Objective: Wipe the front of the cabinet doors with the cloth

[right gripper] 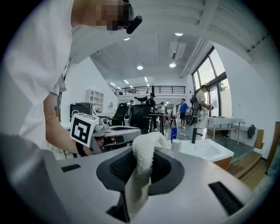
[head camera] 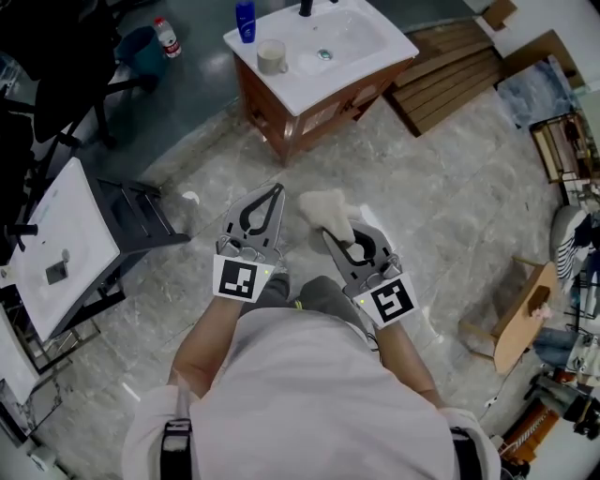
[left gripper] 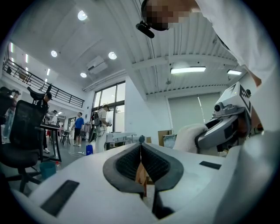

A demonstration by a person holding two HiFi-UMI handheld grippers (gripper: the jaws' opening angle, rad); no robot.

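A small wooden cabinet (head camera: pixel 300 117) with a white sink top (head camera: pixel 323 47) stands ahead of me on the floor; its doors face me at an angle. My right gripper (head camera: pixel 330 232) is shut on a white cloth (head camera: pixel 326 210), which bunches out past the tips and hangs between the jaws (right gripper: pixel 142 164). My left gripper (head camera: pixel 275 191) is shut with nothing in it, its tips meeting in the left gripper view (left gripper: pixel 141 141). Both are held side by side in front of my body, well short of the cabinet. From the right gripper view the sink (right gripper: pixel 203 151) lies to the right.
A blue bottle (head camera: pixel 245 21) and a mug (head camera: pixel 272 58) stand on the sink top. A folding stand with a white panel (head camera: pixel 61 244) is at my left, wooden slats (head camera: pixel 455 75) beyond the cabinet at right, clutter along the right edge. People stand far off (left gripper: pixel 78 127).
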